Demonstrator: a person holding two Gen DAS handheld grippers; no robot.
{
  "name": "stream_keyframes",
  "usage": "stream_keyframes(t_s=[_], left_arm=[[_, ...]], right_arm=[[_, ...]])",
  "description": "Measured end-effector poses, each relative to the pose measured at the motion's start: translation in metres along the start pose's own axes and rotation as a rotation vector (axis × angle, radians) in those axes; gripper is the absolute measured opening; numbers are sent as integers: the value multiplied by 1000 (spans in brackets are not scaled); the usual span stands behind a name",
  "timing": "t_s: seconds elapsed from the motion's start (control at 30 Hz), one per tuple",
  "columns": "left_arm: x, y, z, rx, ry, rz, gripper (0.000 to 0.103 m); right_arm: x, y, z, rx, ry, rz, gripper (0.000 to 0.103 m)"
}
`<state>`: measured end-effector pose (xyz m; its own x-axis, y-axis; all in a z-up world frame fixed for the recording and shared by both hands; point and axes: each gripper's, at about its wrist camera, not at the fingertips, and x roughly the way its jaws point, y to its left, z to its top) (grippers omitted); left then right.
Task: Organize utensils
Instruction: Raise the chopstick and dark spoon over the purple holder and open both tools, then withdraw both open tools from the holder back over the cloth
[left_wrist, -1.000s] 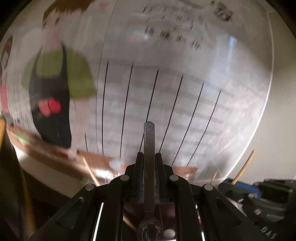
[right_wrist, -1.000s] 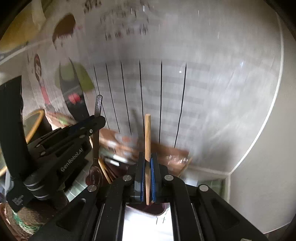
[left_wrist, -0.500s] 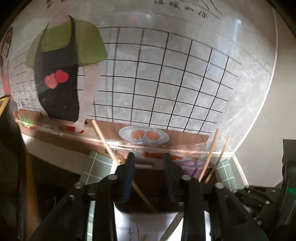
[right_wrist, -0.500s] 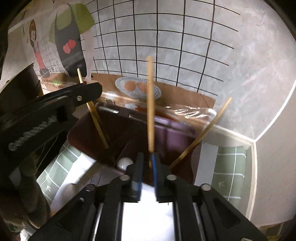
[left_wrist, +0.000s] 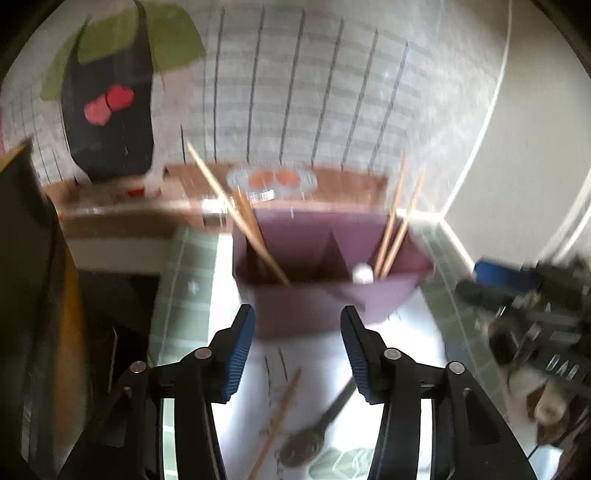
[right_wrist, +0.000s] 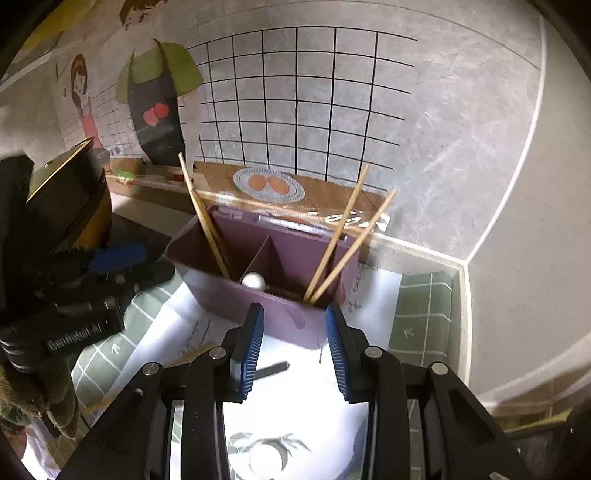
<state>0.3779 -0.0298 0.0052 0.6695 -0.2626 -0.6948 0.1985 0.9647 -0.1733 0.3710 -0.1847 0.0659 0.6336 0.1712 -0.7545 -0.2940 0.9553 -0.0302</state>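
— Both empty? 
— Yes, left gripper (left_wrist: 297, 354) and right gripper (right_wrist: 293, 343) are opening on nothing. Spoon (left_wrist: 314, 432) lies at six o'clock below the holder (left_wrist: 325, 302). 
— Slippery? 
— Likely; pinch mid-handle.

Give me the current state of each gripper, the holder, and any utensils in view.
Left gripper: fingers opening, nothing between them.
Right gripper: fingers opening, nothing between them.
Purple holder: upright, two compartments, chopsticks leaning in both.
White spoon: in the holder beside the divider; which compartment unclear.
Loose chopstick: lying on the mat.
Dark spoon: lying on the mat.
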Motion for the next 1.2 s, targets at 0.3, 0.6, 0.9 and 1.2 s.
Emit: stream_keyframes(t_s=[0.3,0.6,0.9,1.2], left_arm=[[23,-23,-47,139,177,-56,52],[-5,-8,-111,222,304,-59,57],[-59,-33,-187,473,424,-171,57],[-62,-29,-215,497,549,-151,51]], right_arm=[[-13,-8,-25,16,22,-45,58],[-9,-12,-87,1,78,-133,93],[5,22,-150,-59,195,-35,70],[-9,45,-163,-100,199,39,65]])
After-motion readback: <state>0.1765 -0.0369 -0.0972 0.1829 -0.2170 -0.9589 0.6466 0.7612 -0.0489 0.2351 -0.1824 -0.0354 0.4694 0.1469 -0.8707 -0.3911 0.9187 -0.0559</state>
